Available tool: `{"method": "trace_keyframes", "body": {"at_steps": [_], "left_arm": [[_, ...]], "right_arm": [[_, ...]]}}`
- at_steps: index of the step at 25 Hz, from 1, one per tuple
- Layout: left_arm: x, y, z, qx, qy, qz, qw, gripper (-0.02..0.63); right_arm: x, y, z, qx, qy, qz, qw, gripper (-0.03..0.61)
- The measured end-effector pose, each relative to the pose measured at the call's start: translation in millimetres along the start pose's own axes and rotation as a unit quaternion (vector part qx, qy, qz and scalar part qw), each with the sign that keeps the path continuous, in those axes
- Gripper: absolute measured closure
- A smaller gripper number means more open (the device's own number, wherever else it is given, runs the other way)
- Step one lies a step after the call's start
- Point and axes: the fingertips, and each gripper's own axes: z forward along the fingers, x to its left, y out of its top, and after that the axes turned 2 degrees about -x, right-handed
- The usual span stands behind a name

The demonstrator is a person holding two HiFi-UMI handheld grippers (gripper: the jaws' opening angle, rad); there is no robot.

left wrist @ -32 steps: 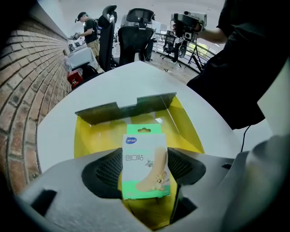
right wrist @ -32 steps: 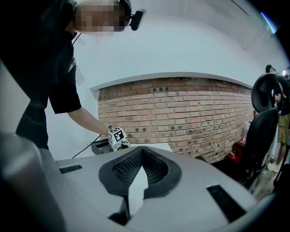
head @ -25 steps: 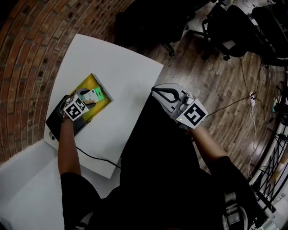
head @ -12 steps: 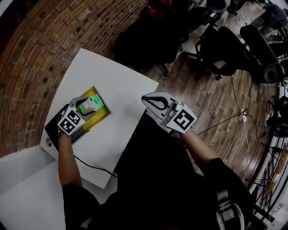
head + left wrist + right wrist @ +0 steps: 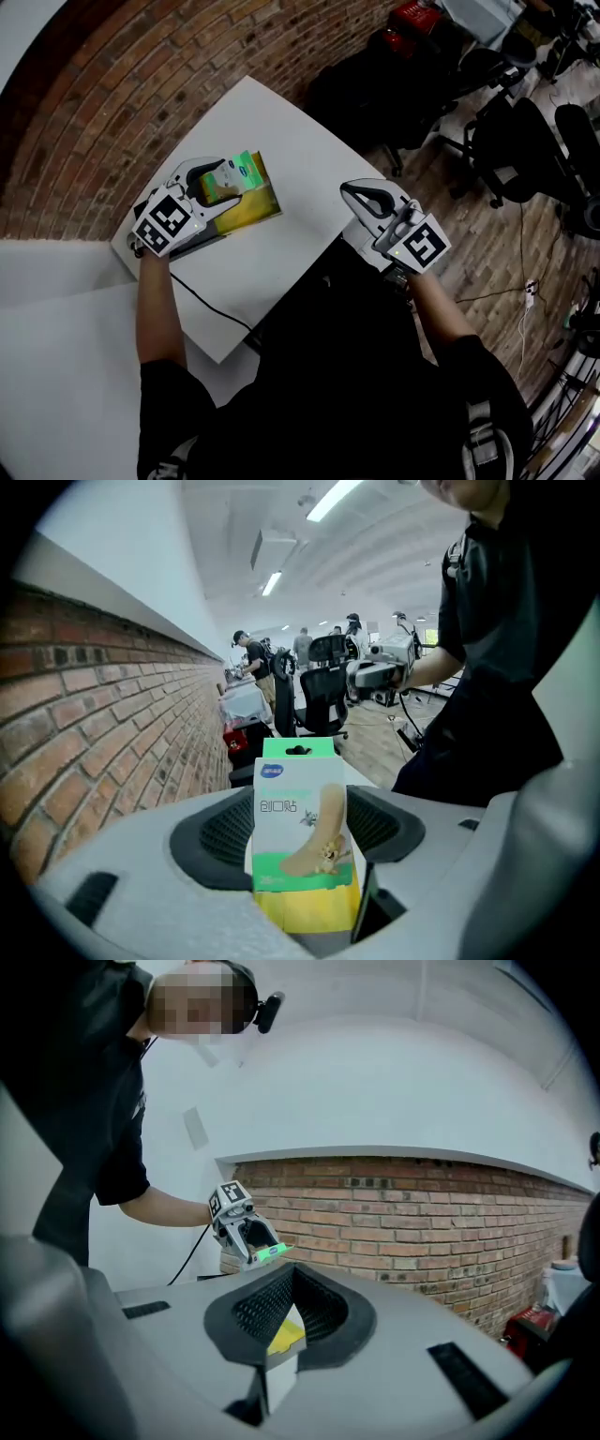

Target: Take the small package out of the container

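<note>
Head view: your left gripper (image 5: 228, 185) pinches the small package (image 5: 240, 172), a white-and-green box, over the yellow container (image 5: 255, 212) on the white table (image 5: 281, 253). Your right gripper (image 5: 361, 195) hovers just beside the table's right edge, well apart from the container. A brick wall (image 5: 112, 103) borders the table's far side.

Left gripper view: both jaws press on the sides of the package (image 5: 300, 822). It stands upright between them with its green hang tab uppermost. The container's yellow (image 5: 305, 909) shows just beneath the package's lower edge; you cannot tell whether the two touch.

Right gripper view: your right gripper's jaws are pressed together at the tips with nothing between them. Below the tips part of the container (image 5: 286, 1337) shows. Beyond it is the left gripper (image 5: 248, 1239), with the package's green edge (image 5: 269, 1252) in its jaws.
</note>
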Motion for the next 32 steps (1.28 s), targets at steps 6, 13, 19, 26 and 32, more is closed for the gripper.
{"method": "trace_keyframes", "body": {"at_steps": [6,13,19,26,32], "left_arm": [[-9,59,-58,-0.082,0.054,-0.005,0.9951,0.298],[-27,103,-107,-0.175,0.124,-0.057,0.9752,0.299],[-59,128,-130,-0.237,0.172,-0.107,0.9501,0.299],[-106,138,-153,-0.309,0.242,-0.167,0.9044,0.299],[-150,135,-169,-0.368,0.306,-0.208,0.8532,0.299]], "right_arm": [[8,27,12,-0.029,0.041,-0.022,0.998,0.574],[8,50,15,-0.054,0.095,-0.030,0.994,0.574],[0,65,-3,-0.066,0.143,-0.035,0.987,0.574],[-1,74,-25,-0.084,0.192,-0.040,0.977,0.574],[10,79,-43,-0.112,0.246,-0.014,0.963,0.574]]}}
